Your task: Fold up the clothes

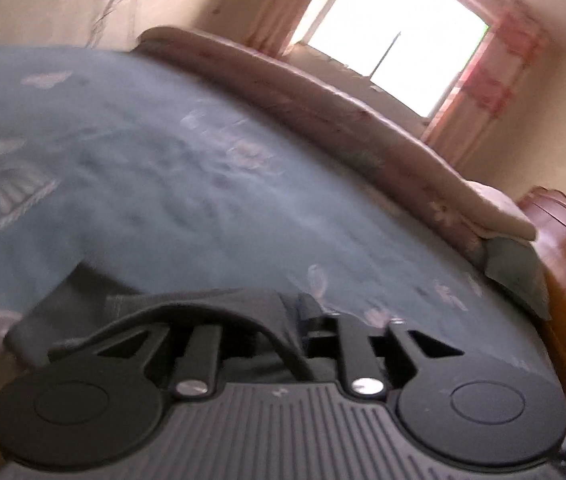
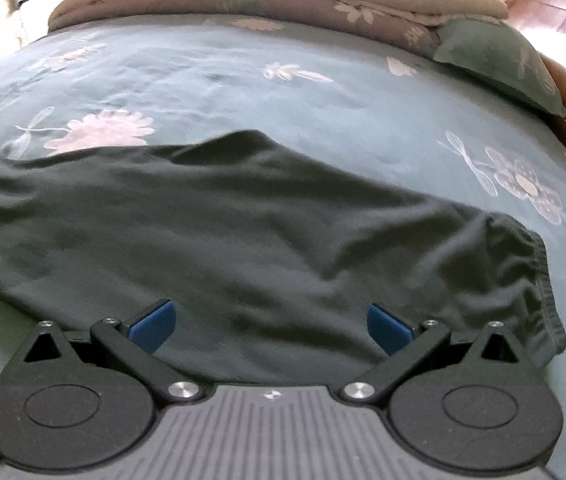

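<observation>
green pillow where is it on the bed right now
In the right wrist view the green pillow lies at the upper right, on the teal bedspread, against the wooden headboard and beside the end of the rolled floral quilt.

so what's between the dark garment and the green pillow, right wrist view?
Only bare floral bedsheet separates the dark garment from the green pillow; nothing else lies on that stretch in the right wrist view.

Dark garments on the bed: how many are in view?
1. A single dark garment lies spread across the teal bedspread in front of the right hand-held gripper; the left wrist view shows a dark fold, apparently the same piece. Others may be hidden.
</observation>
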Available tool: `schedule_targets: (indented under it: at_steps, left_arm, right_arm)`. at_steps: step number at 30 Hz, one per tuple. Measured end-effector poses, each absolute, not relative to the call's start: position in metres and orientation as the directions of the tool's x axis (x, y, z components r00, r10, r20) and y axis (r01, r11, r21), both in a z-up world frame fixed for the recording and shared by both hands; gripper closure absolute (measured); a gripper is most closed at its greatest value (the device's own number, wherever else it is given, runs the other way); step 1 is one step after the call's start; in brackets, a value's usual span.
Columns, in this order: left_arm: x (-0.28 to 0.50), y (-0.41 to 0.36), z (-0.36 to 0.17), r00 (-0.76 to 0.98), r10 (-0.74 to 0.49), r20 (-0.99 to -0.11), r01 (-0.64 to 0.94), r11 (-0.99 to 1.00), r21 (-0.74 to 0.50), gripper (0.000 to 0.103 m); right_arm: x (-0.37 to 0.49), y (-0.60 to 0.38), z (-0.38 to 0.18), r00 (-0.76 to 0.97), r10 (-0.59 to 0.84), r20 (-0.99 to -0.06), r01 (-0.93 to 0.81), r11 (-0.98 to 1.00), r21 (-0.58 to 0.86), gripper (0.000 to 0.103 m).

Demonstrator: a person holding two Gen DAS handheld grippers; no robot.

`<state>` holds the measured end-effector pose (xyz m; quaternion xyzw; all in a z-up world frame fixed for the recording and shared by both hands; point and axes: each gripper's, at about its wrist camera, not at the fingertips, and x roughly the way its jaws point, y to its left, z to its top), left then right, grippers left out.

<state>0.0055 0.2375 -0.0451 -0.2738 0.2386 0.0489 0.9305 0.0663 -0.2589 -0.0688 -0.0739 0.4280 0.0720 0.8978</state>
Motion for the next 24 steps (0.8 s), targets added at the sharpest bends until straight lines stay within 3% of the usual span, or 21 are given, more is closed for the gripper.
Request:
schedule_targets:
  at_steps: [7, 11, 14, 16, 18, 19, 20, 24]
  left_arm:
    - [-0.011, 0.288, -0.087, 0.833, -0.05, -0.552, -0.375, 0.682, -0.628, 0.06]
    - [-0.021, 0.321, -0.106, 0.858, -0.112, -0.502, -0.363, 0.559, -0.746, 0.057]
    - [-0.017, 0.333, -0.124, 0.874, -0.163, -0.458, -0.355, 0.43, -0.83, 0.046]
    - [-0.017, 0.338, -0.135, 0.885, -0.175, -0.431, -0.356, 0.34, -0.87, 0.046]
    - [-0.017, 0.34, -0.139, 0.893, -0.158, -0.421, -0.365, 0.29, -0.884, 0.059]
    - [-0.015, 0.339, -0.136, 0.885, -0.145, -0.443, -0.382, 0.317, -0.868, 0.071]
    - [-0.014, 0.337, -0.131, 0.874, -0.125, -0.47, -0.402, 0.358, -0.843, 0.097]
    - [-0.023, 0.329, -0.102, 0.89, -0.096, -0.446, -0.36, 0.452, -0.816, 0.101]
  right_arm:
    - [0.058, -0.253, -0.067, 0.62, 0.07, -0.782, -0.208, 0.975, -0.077, 0.0]
    - [0.058, -0.254, -0.071, 0.609, 0.055, -0.791, -0.194, 0.978, -0.082, 0.0]
    - [0.058, -0.252, -0.075, 0.601, 0.043, -0.798, -0.187, 0.978, -0.088, 0.0]
    - [0.057, -0.248, -0.074, 0.6, 0.035, -0.799, -0.187, 0.977, -0.097, 0.0]
    - [0.055, -0.243, -0.073, 0.603, 0.04, -0.797, -0.197, 0.975, -0.1, 0.0]
    - [0.053, -0.241, -0.072, 0.604, 0.042, -0.796, -0.202, 0.974, -0.102, 0.0]
    - [0.053, -0.24, -0.072, 0.603, 0.041, -0.797, -0.206, 0.973, -0.106, 0.0]
    - [0.051, -0.236, -0.072, 0.595, 0.029, -0.804, -0.213, 0.969, -0.123, 0.0]
